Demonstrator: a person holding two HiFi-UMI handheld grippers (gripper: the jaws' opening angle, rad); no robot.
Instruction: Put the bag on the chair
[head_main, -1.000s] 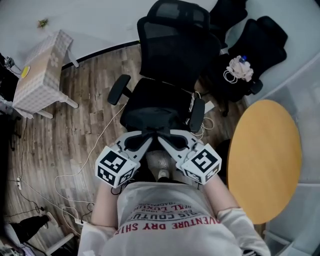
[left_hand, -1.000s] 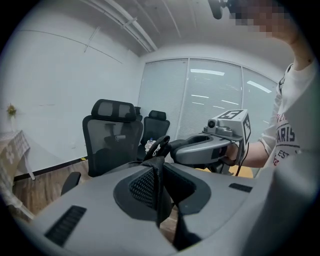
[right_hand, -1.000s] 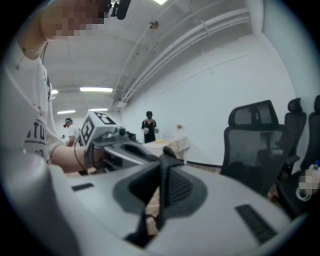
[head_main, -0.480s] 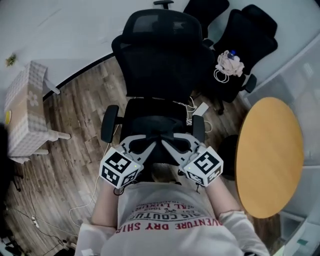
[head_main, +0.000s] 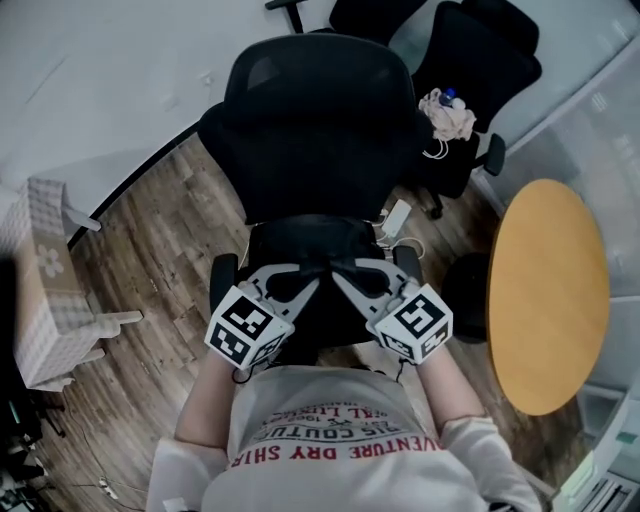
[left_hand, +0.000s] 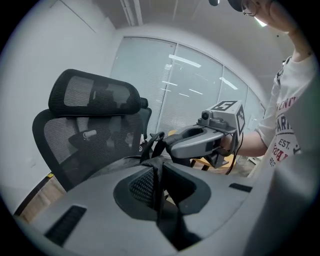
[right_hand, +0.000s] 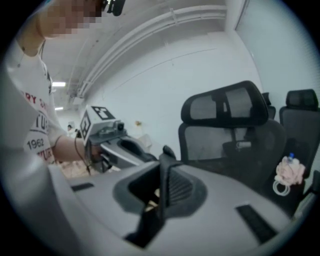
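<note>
Now left tongs (head_main: 306, 278), right tongs (head_main: 344, 275) clamp the bag (left_hand: 151, 150) — over chair (head_main: 310, 130).

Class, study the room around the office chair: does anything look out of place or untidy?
Yes. A crumpled pale bundle with a white cord lies on the second black chair at the back. What looks like a white adapter and cable trails on the wooden floor beside the office chair.

round yellow table (head_main: 548, 290), wood floor (head_main: 150, 262)

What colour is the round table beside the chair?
Yellowish tan; the round table shows best in the head view.
</note>
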